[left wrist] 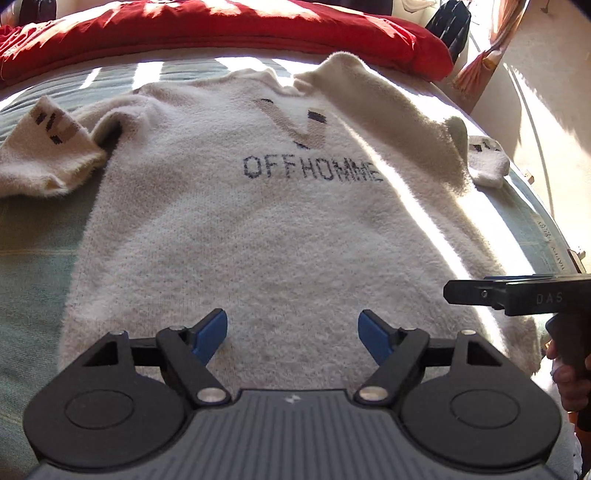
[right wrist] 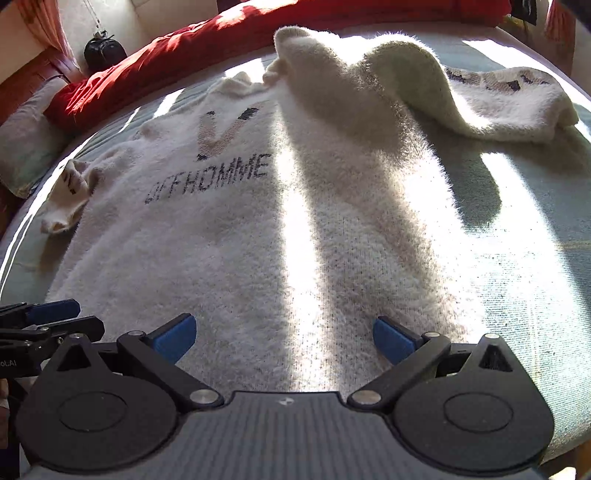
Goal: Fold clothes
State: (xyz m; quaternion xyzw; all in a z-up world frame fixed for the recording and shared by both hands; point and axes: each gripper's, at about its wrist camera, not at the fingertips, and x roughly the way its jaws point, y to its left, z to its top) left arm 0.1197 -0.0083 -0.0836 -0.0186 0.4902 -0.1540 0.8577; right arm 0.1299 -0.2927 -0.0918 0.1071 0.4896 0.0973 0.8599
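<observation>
A cream fuzzy sweater with dark "OFFHOMME" lettering lies front up on a pale green bed. Its hem faces me. One sleeve lies bunched at the left. The other sleeve humps up and bends off to the right. My left gripper hovers open above the hem near its middle, nothing between its blue pads. My right gripper is open too, over the hem's right part, and empty. The right gripper's black body shows at the right edge of the left wrist view.
A red blanket lies along the far side of the bed. A grey pillow sits at the far left corner. Curtains and a dark bag stand beyond the bed. Sun stripes cross the sweater.
</observation>
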